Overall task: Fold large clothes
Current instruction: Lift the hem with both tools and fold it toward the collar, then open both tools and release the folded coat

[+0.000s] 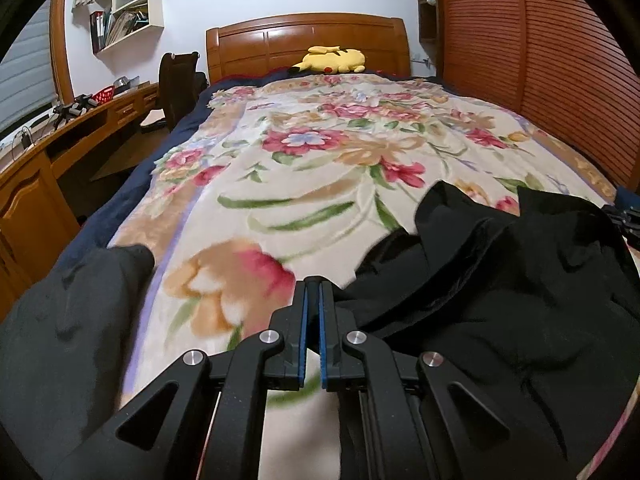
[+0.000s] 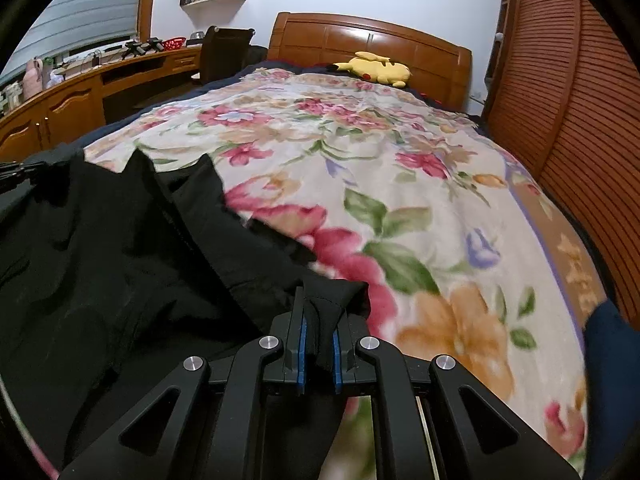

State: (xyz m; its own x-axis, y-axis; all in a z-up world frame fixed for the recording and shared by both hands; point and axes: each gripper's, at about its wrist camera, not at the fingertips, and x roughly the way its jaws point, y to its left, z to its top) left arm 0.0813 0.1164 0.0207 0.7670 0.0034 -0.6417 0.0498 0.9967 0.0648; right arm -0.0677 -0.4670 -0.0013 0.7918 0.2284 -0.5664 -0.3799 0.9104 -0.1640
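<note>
Black garment (image 2: 132, 248) lies crumpled on the near end of a bed covered by a cream floral blanket (image 1: 320, 184), its folds heaped in soft ridges with one flap standing up toward the middle of the bed. In the left wrist view a second dark mass of cloth (image 1: 68, 320) lies at the near left edge of the blanket, apart from the main heap; whether it belongs to the same piece cannot be told. A navy sheet (image 1: 132, 184) shows under the blanket along the left side. At the far end stands a wooden headboard (image 1: 308, 44) with a yellow plush toy (image 1: 332, 60) lying before it. A wooden desk (image 1: 60, 148) runs along the left wall under white wall shelves (image 1: 128, 12), and a slatted wooden wardrobe (image 1: 540, 72) fills the right. The left gripper (image 1: 313, 280) has its jaws closed together, with no cloth seen between the blue pads. The right gripper (image 2: 319, 300) pinches a bunched edge of the black garment.
</note>
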